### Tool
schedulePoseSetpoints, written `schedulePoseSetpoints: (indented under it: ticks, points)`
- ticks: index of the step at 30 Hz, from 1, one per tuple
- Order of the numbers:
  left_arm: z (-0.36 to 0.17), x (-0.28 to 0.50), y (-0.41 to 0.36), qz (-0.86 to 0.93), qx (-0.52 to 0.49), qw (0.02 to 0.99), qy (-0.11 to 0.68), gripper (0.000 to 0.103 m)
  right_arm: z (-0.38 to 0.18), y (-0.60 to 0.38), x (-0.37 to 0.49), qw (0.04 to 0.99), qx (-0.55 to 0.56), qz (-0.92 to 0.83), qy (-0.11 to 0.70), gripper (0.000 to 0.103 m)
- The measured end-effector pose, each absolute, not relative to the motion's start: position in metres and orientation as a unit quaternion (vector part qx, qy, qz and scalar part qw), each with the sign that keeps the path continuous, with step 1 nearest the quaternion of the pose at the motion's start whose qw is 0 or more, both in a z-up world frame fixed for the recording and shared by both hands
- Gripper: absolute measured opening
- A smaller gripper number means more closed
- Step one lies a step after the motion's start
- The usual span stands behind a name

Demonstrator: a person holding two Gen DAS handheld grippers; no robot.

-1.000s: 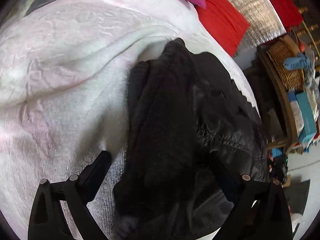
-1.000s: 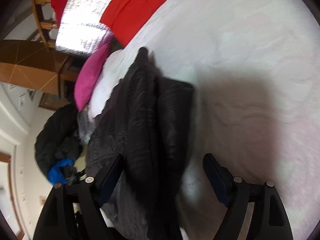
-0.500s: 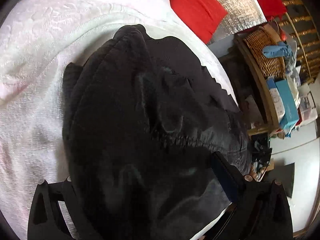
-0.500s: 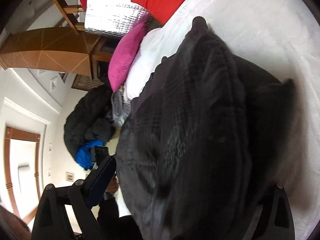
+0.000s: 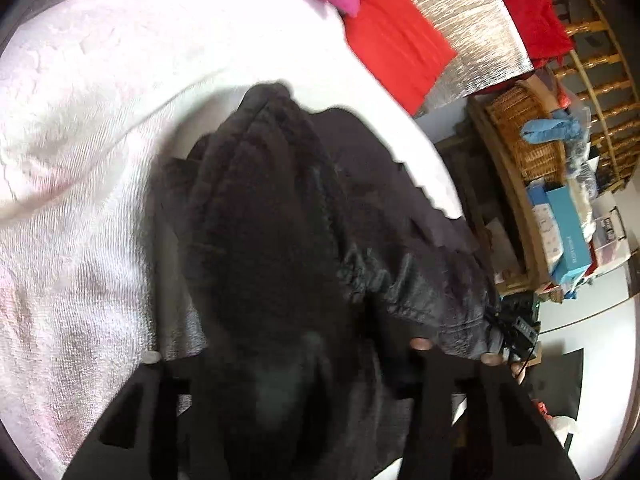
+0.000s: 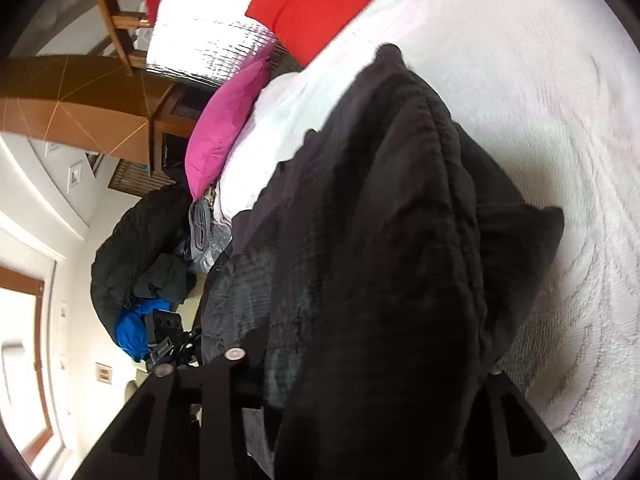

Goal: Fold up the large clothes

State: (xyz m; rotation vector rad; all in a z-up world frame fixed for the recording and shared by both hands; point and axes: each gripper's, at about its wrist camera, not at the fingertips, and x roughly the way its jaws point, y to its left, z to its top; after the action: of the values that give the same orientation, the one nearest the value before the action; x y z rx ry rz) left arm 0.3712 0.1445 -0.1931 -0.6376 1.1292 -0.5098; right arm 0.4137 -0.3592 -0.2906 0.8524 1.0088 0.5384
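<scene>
Barely begun: both sets of jaws are closing on the bunched black garment (fabric between them), nothing folded flat on the bed.

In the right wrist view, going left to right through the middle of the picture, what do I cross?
Heap of dark clothes with a blue piece → magenta pillow → black knitted garment, bunched between the closing fingers of the right gripper → white textured bedspread.
</scene>
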Motion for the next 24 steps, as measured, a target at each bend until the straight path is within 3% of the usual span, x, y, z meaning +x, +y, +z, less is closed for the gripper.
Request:
schedulePoseSetpoints:
  ticks: [4, 11, 14, 16, 19, 20, 22, 24]
  points:
    - [-0.172, 0.369, 0.137, -0.262, -0.303, 0.778, 0.484, 0.029, -0.271, -0.359, 0.412, 0.778, 0.372, 0.239, 0.446, 0.038]
    - [-0.176, 0.375, 0.140, -0.238, -0.294, 0.786, 0.489, 0.028, -0.251, -0.378, 0.407, 0.808, 0.369, 0.216, 0.405, 0.035]
    - [-0.198, 0.378, 0.150, -0.200, -0.301, 0.770, 0.526, 0.033, -0.269, -0.388, 0.412, 0.808, 0.371, 0.184, 0.420, 0.035]
    - [-0.209, 0.378, 0.153, -0.177, -0.286, 0.765, 0.550, 0.045, -0.293, -0.396, 0.417, 0.789, 0.386, 0.169, 0.446, 0.035]
    - [-0.218, 0.376, 0.153, -0.156, -0.279, 0.760, 0.565, 0.054, -0.299, -0.402, 0.415, 0.778, 0.403, 0.174, 0.451, 0.043]
    - [-0.219, 0.375, 0.155, -0.150, -0.282, 0.759, 0.567, 0.055, -0.296, -0.401, 0.414, 0.780, 0.396, 0.171, 0.453, 0.054]
    - [-0.213, 0.372, 0.154, -0.139, -0.266, 0.766, 0.569, 0.059, -0.290, -0.403, 0.410, 0.787, 0.384, 0.154, 0.458, 0.063]
    - [-0.206, 0.368, 0.157, -0.127, -0.253, 0.773, 0.568, 0.060, -0.287, -0.407, 0.406, 0.783, 0.385, 0.156, 0.463, 0.064]
